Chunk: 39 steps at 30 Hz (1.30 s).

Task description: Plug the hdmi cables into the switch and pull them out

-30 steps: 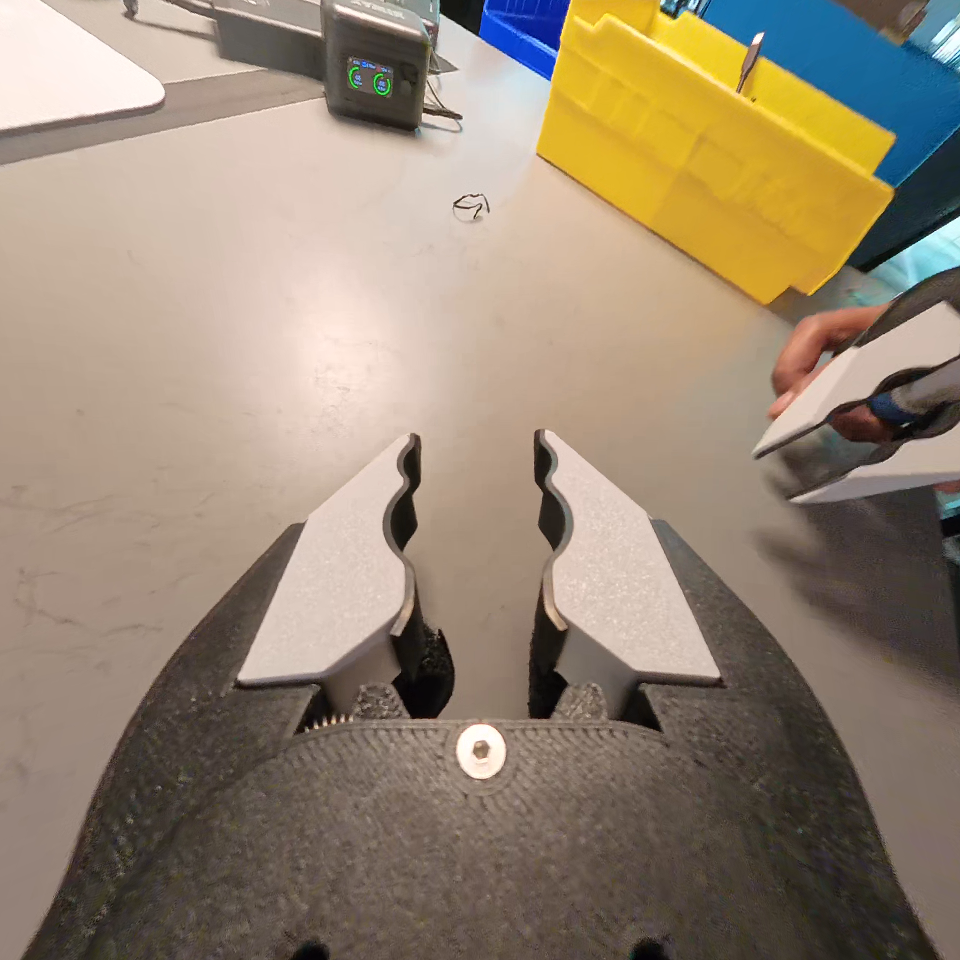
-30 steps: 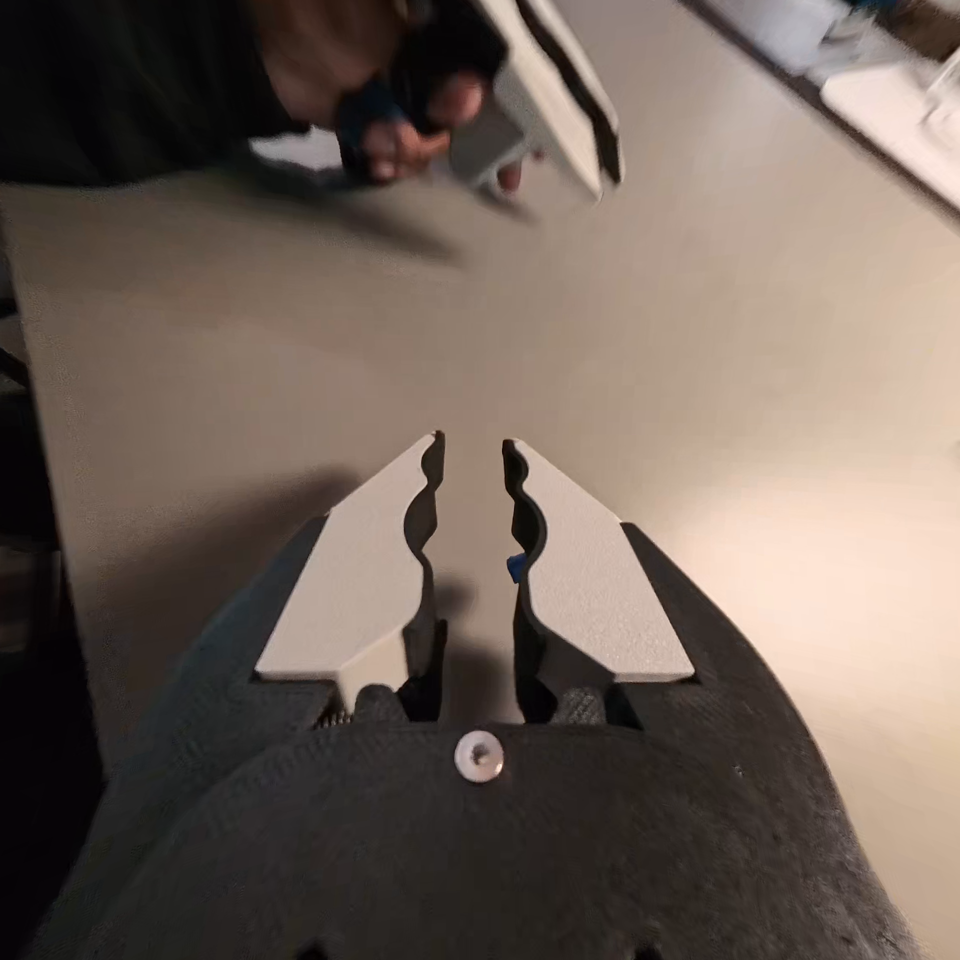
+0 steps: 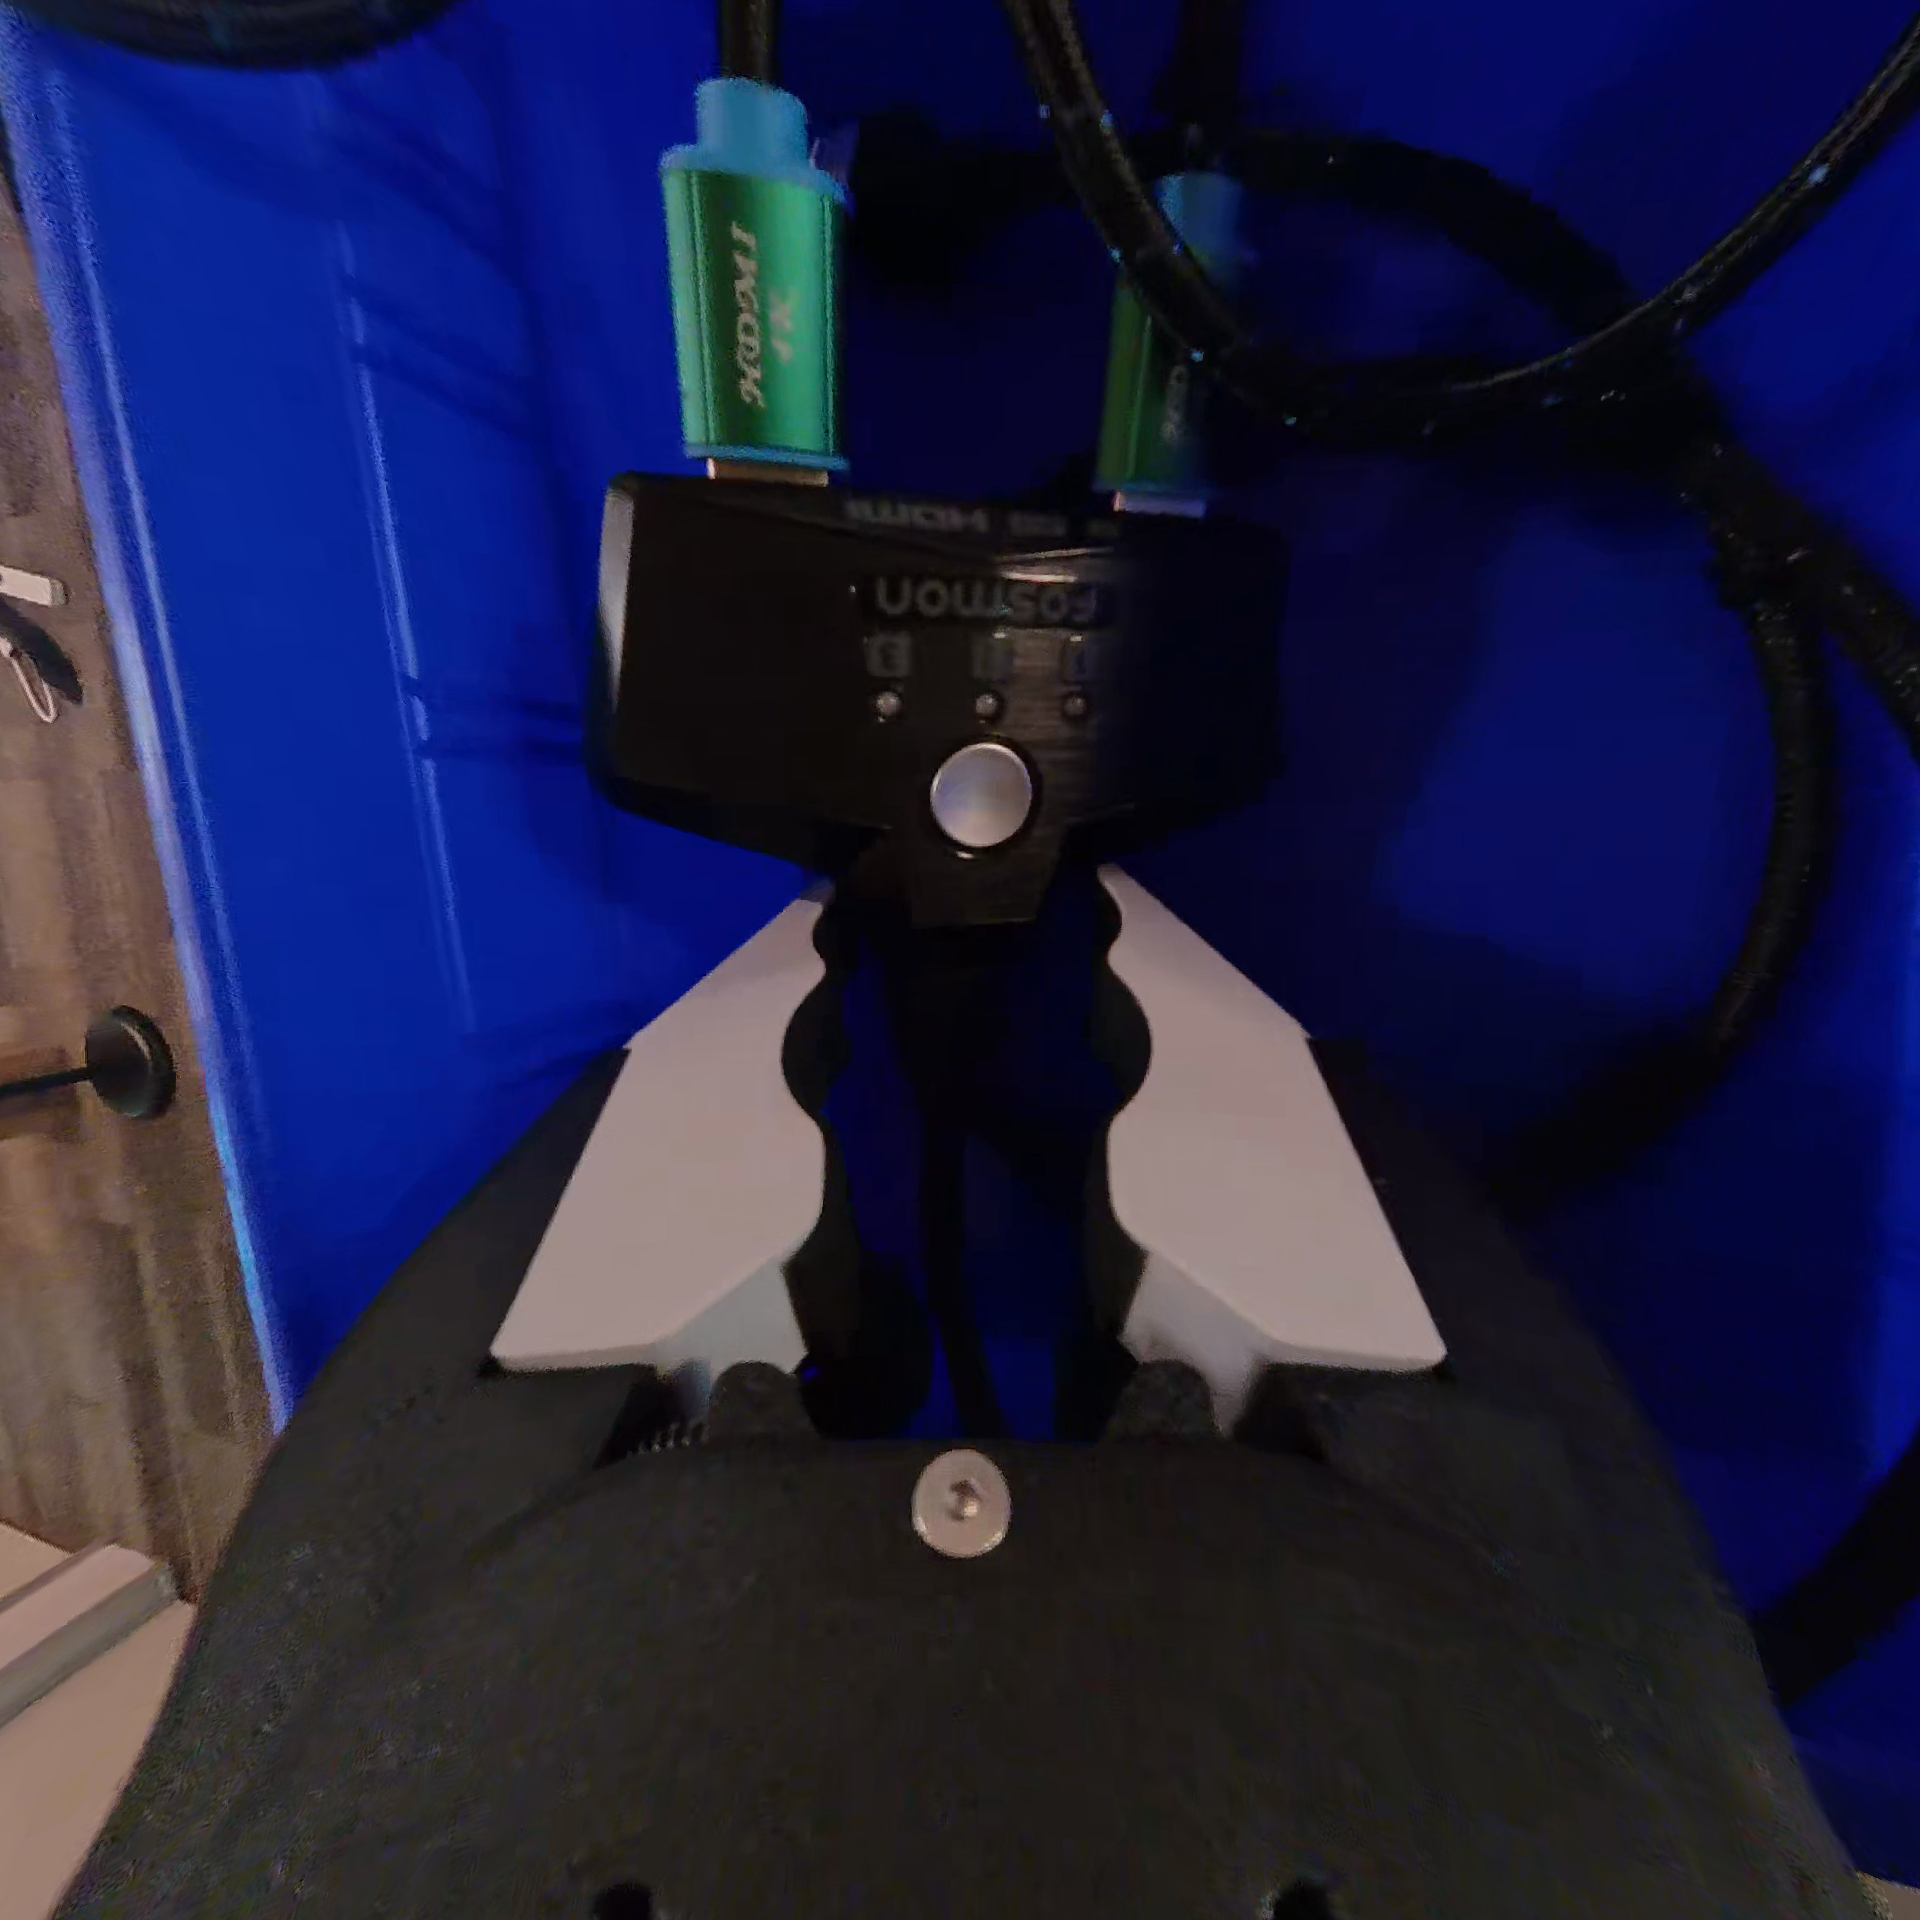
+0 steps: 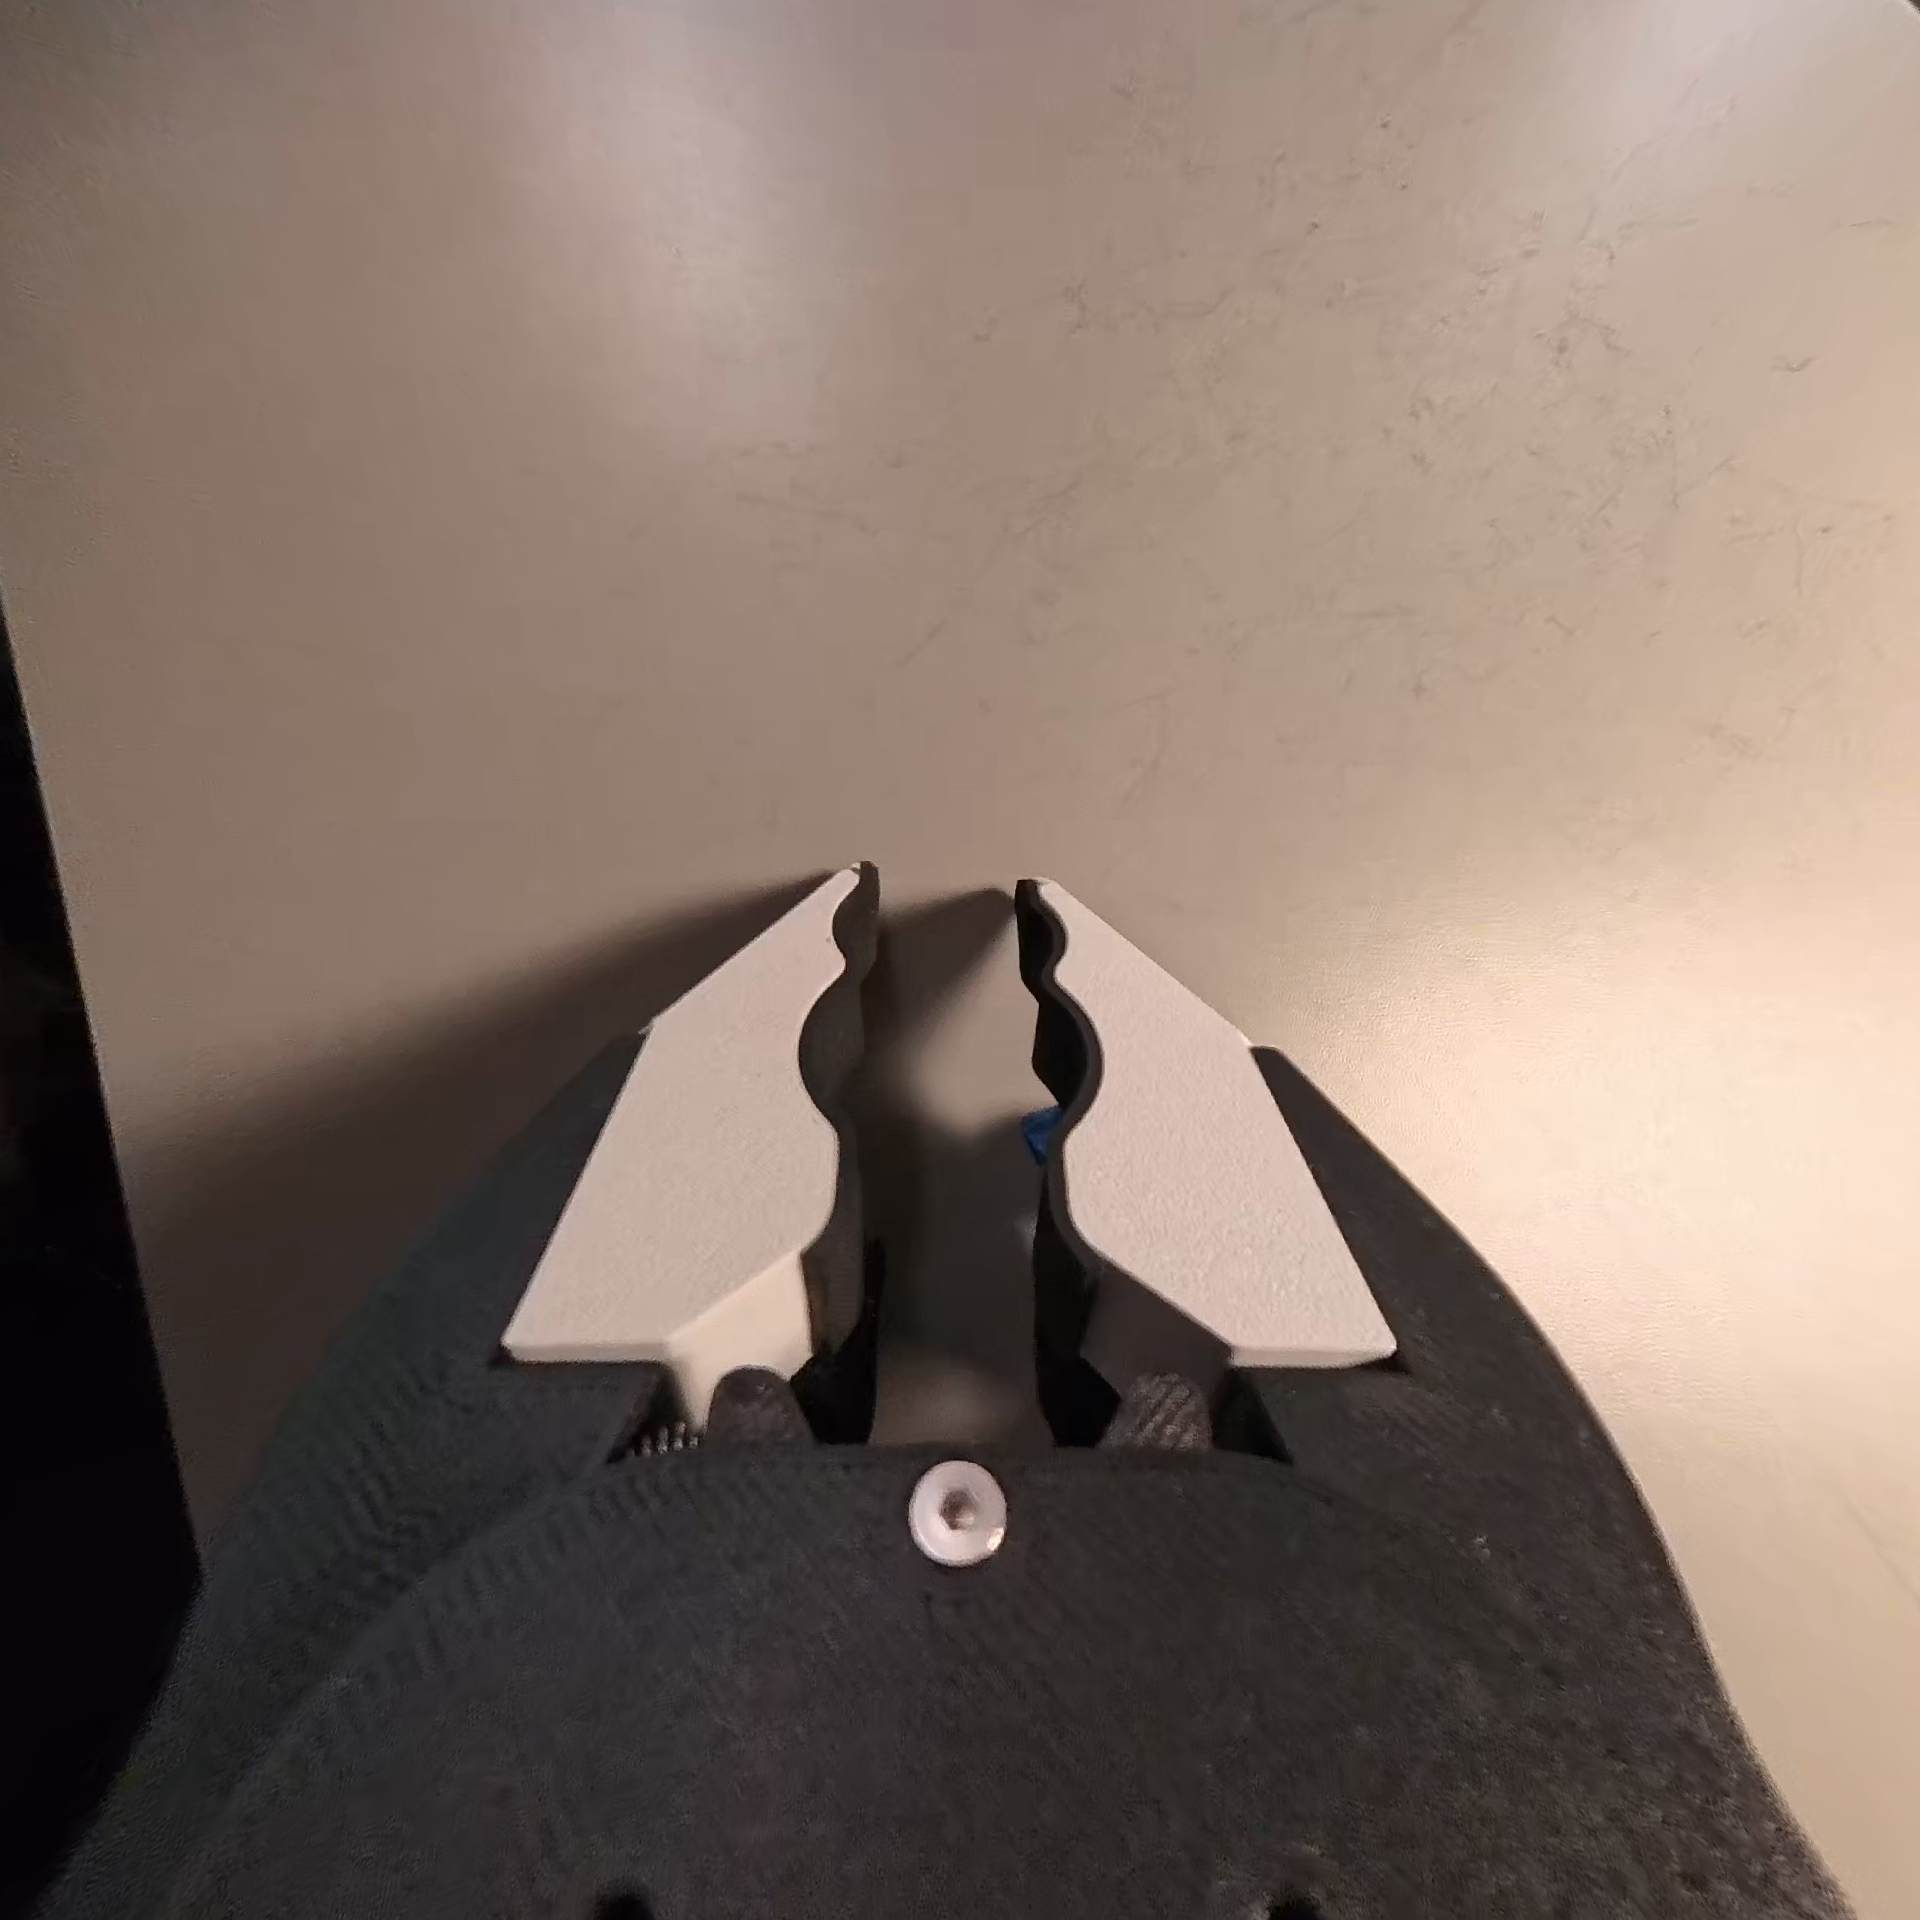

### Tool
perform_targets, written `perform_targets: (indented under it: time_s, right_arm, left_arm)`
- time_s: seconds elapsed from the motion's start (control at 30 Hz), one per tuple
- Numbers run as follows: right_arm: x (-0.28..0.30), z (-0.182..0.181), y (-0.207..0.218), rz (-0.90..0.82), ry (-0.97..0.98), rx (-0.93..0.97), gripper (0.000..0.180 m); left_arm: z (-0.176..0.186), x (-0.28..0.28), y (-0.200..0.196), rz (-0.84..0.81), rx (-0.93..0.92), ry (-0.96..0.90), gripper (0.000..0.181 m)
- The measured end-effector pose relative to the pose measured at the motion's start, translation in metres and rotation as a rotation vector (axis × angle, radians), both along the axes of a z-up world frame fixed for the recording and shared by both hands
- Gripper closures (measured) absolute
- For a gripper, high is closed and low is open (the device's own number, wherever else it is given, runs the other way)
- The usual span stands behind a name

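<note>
Left gripper [image 3: 966, 894] reaching into a blue bin [image 3: 364, 623], fingers spread on either side of the narrow stem at the near end of the black switch [image 3: 935, 665]; whether the pads actually press that stem cannot be told, since the tips sit right at its sides with a dark gap behind. Switch straight ahead of the fingertips, wide body lying across the line of the fingers, round silver button [image 3: 982, 798] nearest. Two green plugs on the far edge, long axes pointing away from the gripper: left plug [image 3: 756, 322] seated with a sliver of metal showing at the port, right plug [image 3: 1153, 416] partly hidden behind a loop of black braided cable [image 3: 1351, 343] and blurred, so seating uncertain. Pull direction for either plug likely straight away from the left gripper, along the plug axis. Bin wall close on the left, cable loops crowding the right and far side, so little free room there. Right gripper [image 4: 945, 883] well away from all this, over a bare beige tabletop [image 4: 1351, 416], fingers apart and holding nothing. Likely the free one to come in for a plug while the left steadies the switch.
</note>
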State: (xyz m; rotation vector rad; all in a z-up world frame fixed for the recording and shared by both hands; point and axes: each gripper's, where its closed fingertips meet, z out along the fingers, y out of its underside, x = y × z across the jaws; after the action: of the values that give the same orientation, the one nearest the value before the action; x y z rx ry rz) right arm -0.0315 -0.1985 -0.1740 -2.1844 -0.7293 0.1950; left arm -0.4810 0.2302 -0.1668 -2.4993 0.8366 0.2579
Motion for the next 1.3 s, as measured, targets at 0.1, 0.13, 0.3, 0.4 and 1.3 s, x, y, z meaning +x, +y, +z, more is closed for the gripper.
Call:
perform_targets:
  time_s: [0.1,0.13,0.3,0.4,1.3]
  right_arm:
    - [0.001,0.001,0.0,-0.005,-0.013,0.015,0.15]
    - [0.001,0.001,0.001,-0.006,-0.018,0.02,0.15]
    - [0.001,0.002,0.0,-0.006,-0.03,0.037,0.151]
    - [0.001,0.003,0.0,-0.008,-0.035,0.044,0.151]
    - [0.004,0.016,0.0,-0.026,-0.09,0.184,0.151]
  left_arm:
    - [0.009,0.0,0.003,-0.021,0.061,-0.023,0.14]
    - [0.02,-0.001,0.004,-0.025,0.114,-0.028,0.14]
    - [0.12,0.016,-0.002,-0.1,0.417,-0.074,0.146]
    - [0.197,0.027,-0.01,-0.121,0.61,-0.054,0.149]
    - [0.516,0.294,-0.256,-0.892,0.929,-0.371,0.152]
